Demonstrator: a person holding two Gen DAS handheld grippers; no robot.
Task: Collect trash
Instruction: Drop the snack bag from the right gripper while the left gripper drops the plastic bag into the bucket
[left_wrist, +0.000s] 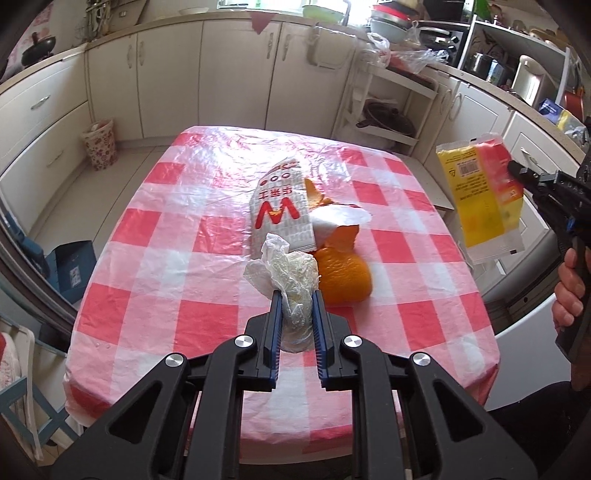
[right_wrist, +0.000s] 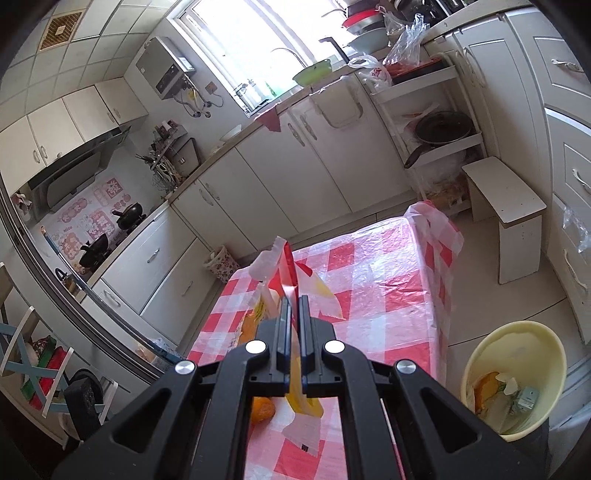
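Firmly in left tongs (left_wrist: 297, 301): crumpled plastic wad (left_wrist: 286, 273).

You are working in a home kitchen. Cream cabinets (right_wrist: 280, 173) run under a long counter, with a sink tap (right_wrist: 286, 51) below the bright window (right_wrist: 255, 33). A range hood (right_wrist: 74, 162) hangs over black woks (right_wrist: 129, 214) on the stove, and a water heater (right_wrist: 164, 68) is on the tiled wall. A checked plastic tablecloth (left_wrist: 184, 236) covers the table.

Checked table (left_wrist: 207, 229) (plastic-covered) bears paper bag (left_wrist: 280, 210), orange peel (left_wrist: 343, 280).
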